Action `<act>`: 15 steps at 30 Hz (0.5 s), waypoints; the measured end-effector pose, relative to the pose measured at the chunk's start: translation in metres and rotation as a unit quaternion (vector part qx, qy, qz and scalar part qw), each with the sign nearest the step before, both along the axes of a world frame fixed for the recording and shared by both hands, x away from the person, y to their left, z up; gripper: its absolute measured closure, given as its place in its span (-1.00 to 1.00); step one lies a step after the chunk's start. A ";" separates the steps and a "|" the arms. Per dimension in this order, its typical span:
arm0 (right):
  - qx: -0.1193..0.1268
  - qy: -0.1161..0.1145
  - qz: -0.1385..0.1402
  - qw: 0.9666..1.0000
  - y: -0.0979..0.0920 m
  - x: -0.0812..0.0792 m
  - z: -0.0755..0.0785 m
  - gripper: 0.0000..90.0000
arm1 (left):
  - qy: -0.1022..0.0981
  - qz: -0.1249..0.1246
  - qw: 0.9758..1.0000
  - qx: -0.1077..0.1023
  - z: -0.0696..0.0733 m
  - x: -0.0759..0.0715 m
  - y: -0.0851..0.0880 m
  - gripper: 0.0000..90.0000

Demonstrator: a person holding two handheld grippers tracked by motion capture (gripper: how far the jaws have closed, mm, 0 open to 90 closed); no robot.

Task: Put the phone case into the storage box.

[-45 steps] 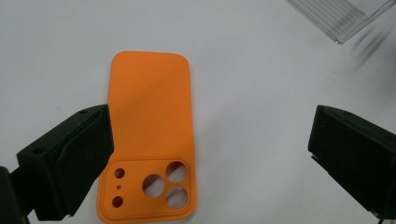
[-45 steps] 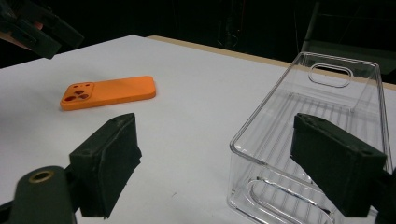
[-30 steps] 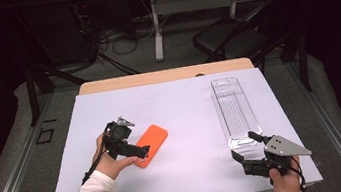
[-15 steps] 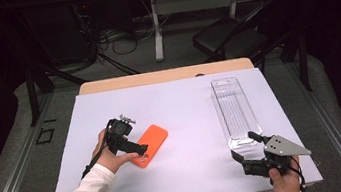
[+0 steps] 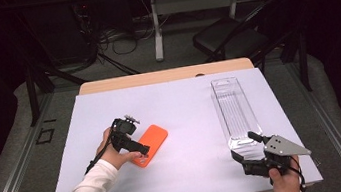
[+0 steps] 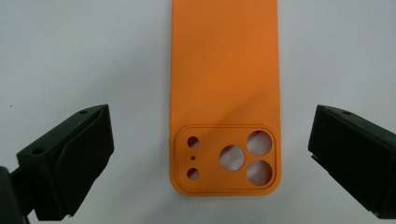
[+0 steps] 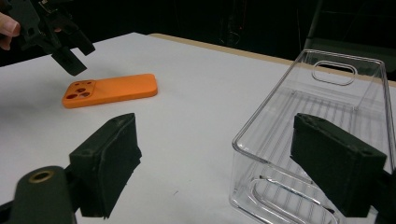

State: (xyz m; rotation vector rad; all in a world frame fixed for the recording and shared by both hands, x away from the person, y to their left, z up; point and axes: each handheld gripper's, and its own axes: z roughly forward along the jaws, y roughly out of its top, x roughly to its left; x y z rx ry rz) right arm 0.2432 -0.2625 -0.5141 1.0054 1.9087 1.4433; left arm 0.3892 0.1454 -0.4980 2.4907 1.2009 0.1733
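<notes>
1. Fingers of the left gripper stand wide apart, hovering over the camera-cutout end of the flat orange silicone phone case, which lies on the white tabletop.
2. Right gripper, fingers also apart and empty, sits at the near end of the long clear plastic bin, well right of the case.
3. Risk: the thin, floppy case may slide or buckle if the fingers close above its edges.
</notes>
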 end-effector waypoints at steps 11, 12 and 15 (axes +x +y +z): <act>-0.001 -0.001 0.000 1.000 0.000 0.000 0.000 -0.68 | 0.015 -0.011 1.000 0.010 -0.009 0.009 -0.014 -0.99; -0.001 -0.001 0.000 1.000 0.000 0.000 0.000 -0.68 | 0.013 -0.013 1.000 0.010 -0.011 0.009 -0.016 -0.99; 0.000 -0.002 0.001 1.000 0.000 0.000 0.000 -0.68 | 0.014 -0.023 1.000 0.014 -0.014 0.010 -0.022 -0.99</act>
